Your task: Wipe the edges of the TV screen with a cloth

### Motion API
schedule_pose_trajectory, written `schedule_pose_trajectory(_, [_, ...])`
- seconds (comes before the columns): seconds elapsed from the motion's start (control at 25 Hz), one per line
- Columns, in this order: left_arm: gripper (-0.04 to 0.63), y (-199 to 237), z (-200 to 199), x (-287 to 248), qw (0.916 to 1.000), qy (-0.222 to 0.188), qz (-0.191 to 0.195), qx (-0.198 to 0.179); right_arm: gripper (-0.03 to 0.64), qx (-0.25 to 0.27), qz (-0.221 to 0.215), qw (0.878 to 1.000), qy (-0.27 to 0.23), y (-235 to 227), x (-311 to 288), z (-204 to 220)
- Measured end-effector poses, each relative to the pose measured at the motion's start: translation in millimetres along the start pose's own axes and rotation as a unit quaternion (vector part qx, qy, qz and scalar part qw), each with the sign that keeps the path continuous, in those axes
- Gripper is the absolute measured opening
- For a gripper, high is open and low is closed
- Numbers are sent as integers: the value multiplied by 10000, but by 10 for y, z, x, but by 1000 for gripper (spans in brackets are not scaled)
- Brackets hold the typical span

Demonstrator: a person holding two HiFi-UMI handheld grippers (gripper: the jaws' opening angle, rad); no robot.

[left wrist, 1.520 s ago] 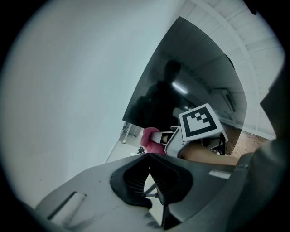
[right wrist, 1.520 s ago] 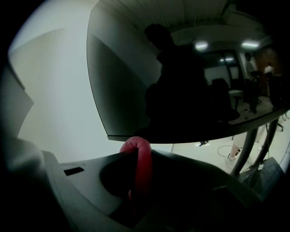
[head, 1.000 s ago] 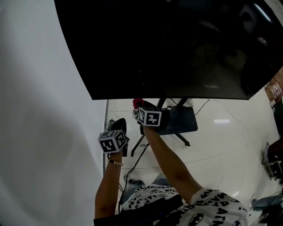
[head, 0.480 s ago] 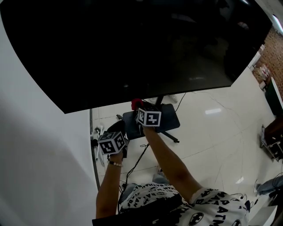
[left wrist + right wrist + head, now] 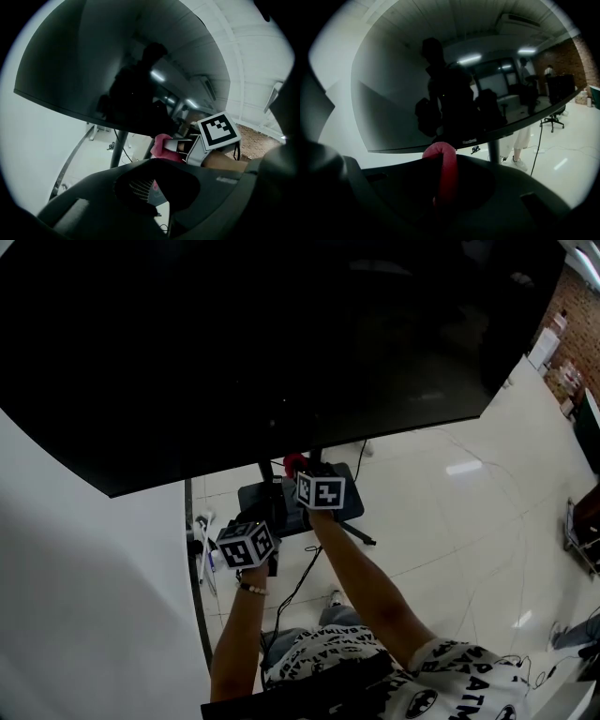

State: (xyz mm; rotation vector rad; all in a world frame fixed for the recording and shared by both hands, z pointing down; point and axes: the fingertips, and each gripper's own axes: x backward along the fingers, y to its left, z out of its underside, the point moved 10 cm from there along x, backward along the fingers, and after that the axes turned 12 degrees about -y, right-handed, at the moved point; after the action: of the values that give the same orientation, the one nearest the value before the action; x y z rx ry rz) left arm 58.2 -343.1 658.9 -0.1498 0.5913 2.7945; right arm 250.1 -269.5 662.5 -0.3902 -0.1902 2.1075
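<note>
Right hand-held gripper [image 5: 300, 472] pinches red cloth [image 5: 443, 165] below TV [image 5: 281, 334] edge; left hand-held gripper [image 5: 255, 521] closed

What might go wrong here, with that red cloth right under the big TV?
The cloth, held by just a small fold in the right gripper, might slip out while rubbing. If it bunches aside, the hard gripper could scrape the TV. The TV sits on a floor stand with a cable trailing nearby; a firm push might rock it.
</note>
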Motion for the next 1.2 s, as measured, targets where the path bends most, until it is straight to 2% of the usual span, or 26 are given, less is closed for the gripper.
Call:
schedule_pose_trajectory(0.24, [0, -328, 44, -253, 9998, -18, -89, -169, 64, -64, -62, 10000, 32, -464, 112, -103])
schedule_pose_trajectory(0.44, [0, -581, 141, -466, 9995, 17, -26, -322, 64, -136, 166, 9998, -57, -814, 220, -148])
schedule_pose_trajectory(0.68, [0, -897, 216, -785, 9982, 61, 471, -354, 64, -82, 614, 9979, -196, -1216, 332, -246])
schedule_pose_trajectory(0.88, [0, -1288, 370, -1027, 9951, 263, 846, -427, 64, -120, 996, 9943, -373, -1776, 527, -424])
schedule_pose_trajectory(1.2, [0, -2026, 604, -1600, 9922, 392, 1068, -502, 64, -101, 936, 9949, -351, -2590, 671, -601])
